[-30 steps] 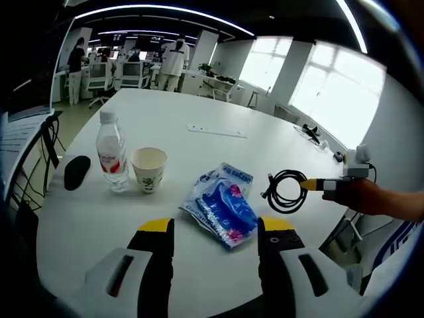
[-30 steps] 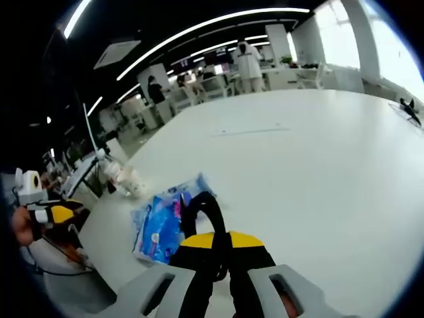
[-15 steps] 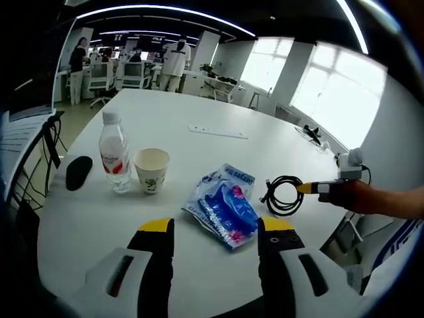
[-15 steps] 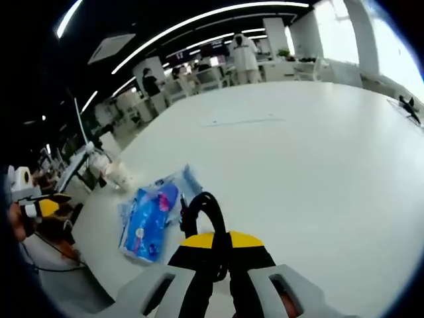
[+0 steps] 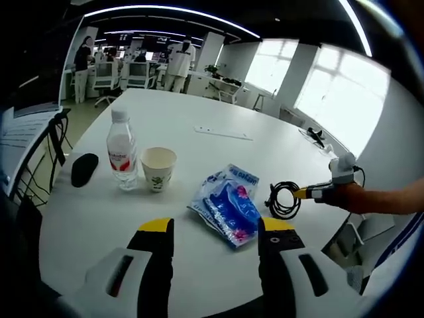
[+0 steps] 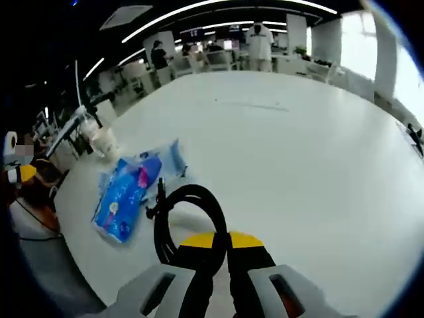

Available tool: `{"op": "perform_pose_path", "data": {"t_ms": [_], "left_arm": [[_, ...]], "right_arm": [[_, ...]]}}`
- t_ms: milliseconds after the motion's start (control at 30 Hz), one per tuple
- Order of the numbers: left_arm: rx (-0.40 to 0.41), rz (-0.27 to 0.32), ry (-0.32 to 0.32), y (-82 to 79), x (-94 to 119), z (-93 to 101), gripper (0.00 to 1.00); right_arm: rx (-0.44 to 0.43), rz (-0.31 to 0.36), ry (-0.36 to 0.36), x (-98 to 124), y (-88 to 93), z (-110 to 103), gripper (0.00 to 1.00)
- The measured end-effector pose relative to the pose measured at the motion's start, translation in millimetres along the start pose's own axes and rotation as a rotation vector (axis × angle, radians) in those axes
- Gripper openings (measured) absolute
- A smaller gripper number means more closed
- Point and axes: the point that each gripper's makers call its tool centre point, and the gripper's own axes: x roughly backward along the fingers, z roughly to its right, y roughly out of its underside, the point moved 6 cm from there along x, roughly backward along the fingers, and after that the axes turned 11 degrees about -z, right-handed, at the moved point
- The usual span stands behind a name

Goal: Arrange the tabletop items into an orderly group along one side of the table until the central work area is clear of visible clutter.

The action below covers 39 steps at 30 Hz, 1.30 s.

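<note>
Blue packet [image 5: 226, 207] with unreadable print at the white table's [image 5: 199, 152] near edge, right gripper [image 6: 220, 240] clamped on a black cable coil [image 6: 184, 218] just beside it, left gripper [image 5: 215, 228] wide apart and holding nothing, red-labelled bottle [image 5: 122, 151] touching a paper cup [image 5: 158, 168] beyond the packet.

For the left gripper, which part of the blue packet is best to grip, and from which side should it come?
Probably the near short edge of the blue packet, approached from the left gripper's own side. The packet lies flat and soft on the table, with that end between the open jaws. The coiled cable, held by the right gripper, is close beside it.
</note>
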Motion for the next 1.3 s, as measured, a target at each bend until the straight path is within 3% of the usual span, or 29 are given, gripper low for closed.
{"op": "perform_pose_path", "data": {"t_ms": [500, 1000, 1300], "left_arm": [[-0.004, -0.003, -0.014, -0.6, -1, -1.0, 0.51], [0.002, -0.009, -0.020, 0.2, 0, -4.3, 0.50], [0.002, -0.014, -0.016, 1.1, -1, -3.9, 0.51]], "right_arm": [[0.073, -0.059, 0.046, -14, 3.0, -1, 0.05], [0.063, -0.070, 0.053, -19, 12.0, 2, 0.06], [0.061, -0.047, 0.066, -14, 6.2, 5, 0.02]]}}
